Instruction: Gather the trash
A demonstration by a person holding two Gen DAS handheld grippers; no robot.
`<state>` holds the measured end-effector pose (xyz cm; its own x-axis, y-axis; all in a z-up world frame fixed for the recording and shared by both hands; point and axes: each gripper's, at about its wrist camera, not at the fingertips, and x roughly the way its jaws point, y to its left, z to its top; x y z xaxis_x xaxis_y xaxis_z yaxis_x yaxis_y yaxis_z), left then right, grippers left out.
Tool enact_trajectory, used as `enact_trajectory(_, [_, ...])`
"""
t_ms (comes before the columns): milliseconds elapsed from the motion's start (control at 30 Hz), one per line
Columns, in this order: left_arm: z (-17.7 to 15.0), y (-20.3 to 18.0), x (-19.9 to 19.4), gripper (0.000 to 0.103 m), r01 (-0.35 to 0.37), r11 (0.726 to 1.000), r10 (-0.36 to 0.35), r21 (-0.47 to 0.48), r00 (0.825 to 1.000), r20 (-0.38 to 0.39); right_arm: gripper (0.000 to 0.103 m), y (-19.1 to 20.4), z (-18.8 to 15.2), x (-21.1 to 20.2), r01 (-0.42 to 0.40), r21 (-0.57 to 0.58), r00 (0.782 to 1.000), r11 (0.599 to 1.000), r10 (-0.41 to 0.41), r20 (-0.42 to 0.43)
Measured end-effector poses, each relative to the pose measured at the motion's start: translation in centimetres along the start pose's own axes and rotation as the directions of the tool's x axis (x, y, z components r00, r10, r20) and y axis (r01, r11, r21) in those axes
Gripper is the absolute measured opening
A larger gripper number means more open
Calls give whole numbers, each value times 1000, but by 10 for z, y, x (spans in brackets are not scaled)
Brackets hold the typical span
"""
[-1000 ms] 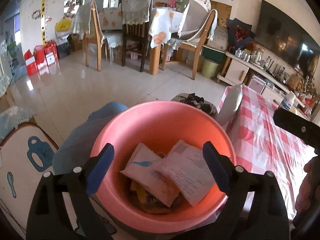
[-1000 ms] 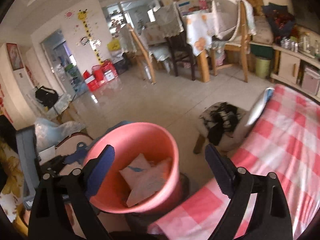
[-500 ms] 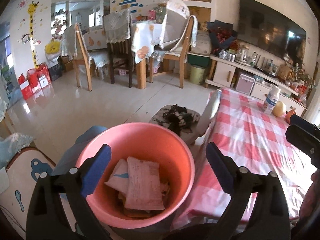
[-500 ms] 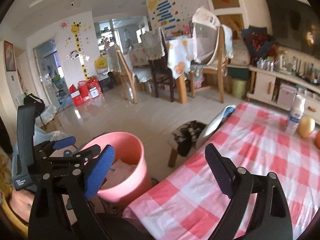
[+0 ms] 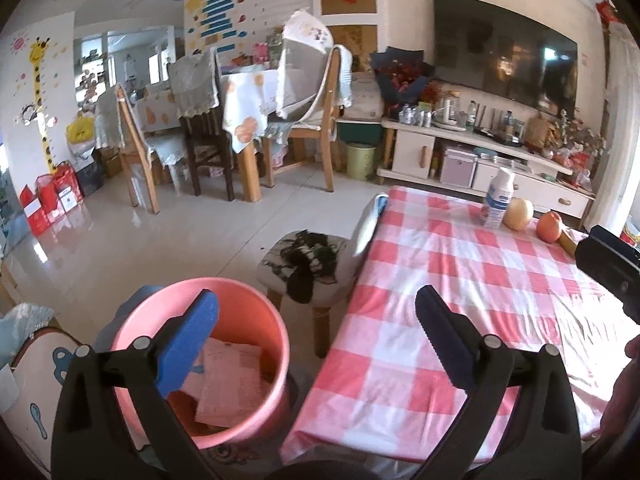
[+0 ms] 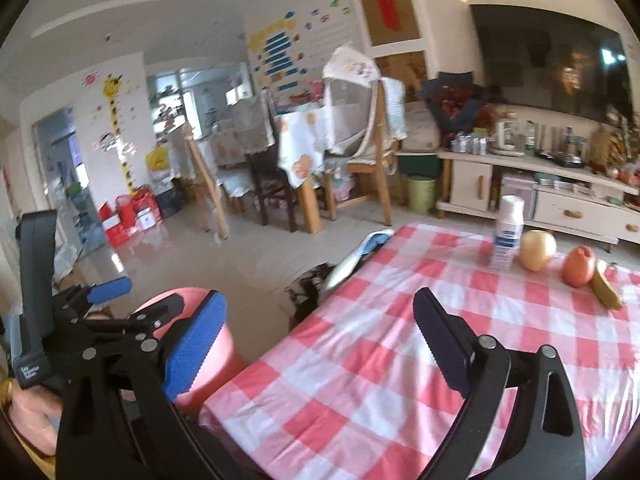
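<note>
A pink bucket [image 5: 256, 312] stands on the floor at the lower left with crumpled papers [image 5: 228, 380] inside. My left gripper [image 5: 316, 296] hangs open and empty, between the bucket and the corner of the red-checked table [image 5: 460, 280]. My right gripper [image 6: 320, 300] is open and empty above the table's near corner [image 6: 360, 360]. At the table's far end stand a white bottle [image 6: 507, 232], a yellow apple [image 6: 538, 250], an orange fruit [image 6: 578, 266] and a banana [image 6: 606, 288]. In the right wrist view the left gripper [image 6: 136, 300] sits over the bucket [image 6: 216, 344].
A low stool [image 5: 344, 276] with dark cloth on it stands between bucket and table. Beyond lie open tiled floor [image 5: 180, 240], dining chairs [image 5: 312, 128], a green bin [image 5: 360, 160] and a TV cabinet [image 5: 460, 152]. A person's hand [image 6: 36, 412] holds the left tool.
Both grippers have lifted and swung right, from over the bucket toward the table. The bucket slid to the lower left, and the bottle and fruit came into view.
</note>
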<state>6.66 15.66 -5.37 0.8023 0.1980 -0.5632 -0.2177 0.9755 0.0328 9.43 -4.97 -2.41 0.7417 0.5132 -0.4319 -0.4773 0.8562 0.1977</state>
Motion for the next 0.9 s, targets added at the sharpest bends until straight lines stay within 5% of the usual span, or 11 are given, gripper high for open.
enact_trajectory(500, [13,-93,-27,99,84,992,-89,93,995,49,93,-68,1,-68,144,67,983,987,-150,105])
enact_trajectory(900, [21,-164,-52,99,160,976,-176,151,979,101,93,-105,-5,-123,292,82,933,953,-303,192])
